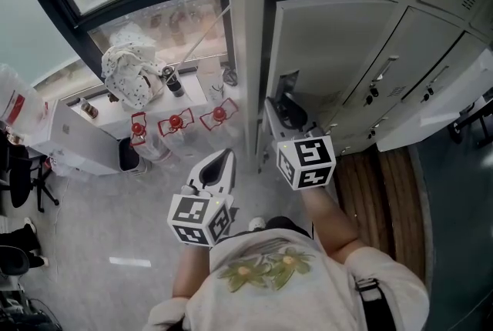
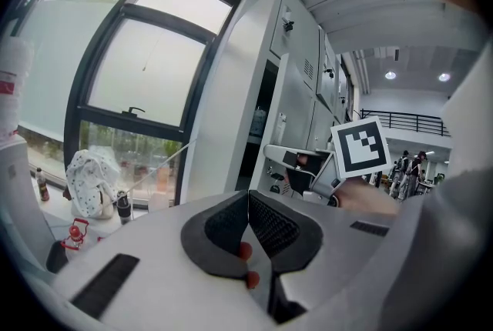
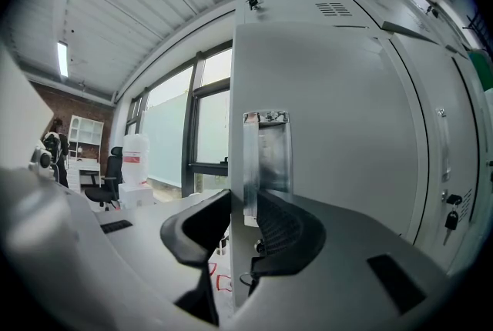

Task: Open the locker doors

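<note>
Step in hand: swinging one door open. Judging by the gap behind it, this door is part way through its swing, and the task as a whole looks early.
Right tool (image 3: 243,202): set narrow on the free edge of the locker door (image 3: 347,129). One pad is on the outer face just below the handle recess (image 3: 266,156), and the other is behind the edge. It points level at the door.
Left tool (image 2: 248,200): pads together with nothing between them. It is held low beside the person, well apart from the lockers.
Locker door: in the left end column of the locker bank (image 1: 248,52), under the vented top door. It stands out from the frame with a dark opening behind it, and the gripped edge is the one nearest the bank's left corner.
Closed doors (image 1: 389,71): the columns to the right are shut flat, with their handles untouched.
Next move: probably draw the gripped edge further out along its arc about the hinge on the far side, letting the wrist turn with the panel so the pads do not twist off.
After that: spread the pads, back off the edge, and go to the next handle to the right. The idle tool could take that one.
Risk: the hold is on thin sheet metal, so a straight tug rather than a curved one may slip it.
</note>
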Tool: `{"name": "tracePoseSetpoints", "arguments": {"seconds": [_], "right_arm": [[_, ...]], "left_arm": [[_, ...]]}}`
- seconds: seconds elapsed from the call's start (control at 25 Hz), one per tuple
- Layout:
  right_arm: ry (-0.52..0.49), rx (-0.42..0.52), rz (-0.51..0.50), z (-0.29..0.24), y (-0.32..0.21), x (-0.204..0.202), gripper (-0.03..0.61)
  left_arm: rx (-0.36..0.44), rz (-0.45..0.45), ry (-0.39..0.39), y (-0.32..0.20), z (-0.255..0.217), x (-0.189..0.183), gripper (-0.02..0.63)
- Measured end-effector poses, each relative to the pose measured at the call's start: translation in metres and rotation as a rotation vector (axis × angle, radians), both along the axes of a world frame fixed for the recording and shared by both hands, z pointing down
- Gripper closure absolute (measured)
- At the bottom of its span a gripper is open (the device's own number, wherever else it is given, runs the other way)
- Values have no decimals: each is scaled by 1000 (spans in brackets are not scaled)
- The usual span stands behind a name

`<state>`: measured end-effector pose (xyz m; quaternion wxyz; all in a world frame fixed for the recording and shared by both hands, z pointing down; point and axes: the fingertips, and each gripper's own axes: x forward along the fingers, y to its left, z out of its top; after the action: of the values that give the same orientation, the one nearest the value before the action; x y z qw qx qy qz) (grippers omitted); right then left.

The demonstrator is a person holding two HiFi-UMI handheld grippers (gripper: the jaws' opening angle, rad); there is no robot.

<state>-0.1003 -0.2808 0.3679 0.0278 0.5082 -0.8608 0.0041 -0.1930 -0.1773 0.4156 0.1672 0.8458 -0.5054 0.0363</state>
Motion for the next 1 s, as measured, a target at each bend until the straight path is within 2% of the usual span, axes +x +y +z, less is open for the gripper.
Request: {"name": "tracePoseSetpoints", "arguments": {"seconds": [0.48, 0.72, 1.0], "right_arm": [[13, -16, -45, 1, 20, 8, 462], [21, -21, -75, 1, 31, 15, 462], [30, -38, -124, 2, 48, 24, 462]], "left_arm": [[5, 16, -5, 14, -4, 23, 583], [3, -3, -10, 25, -7, 34, 583], [-3, 8, -8, 41, -11, 58, 583]]}}
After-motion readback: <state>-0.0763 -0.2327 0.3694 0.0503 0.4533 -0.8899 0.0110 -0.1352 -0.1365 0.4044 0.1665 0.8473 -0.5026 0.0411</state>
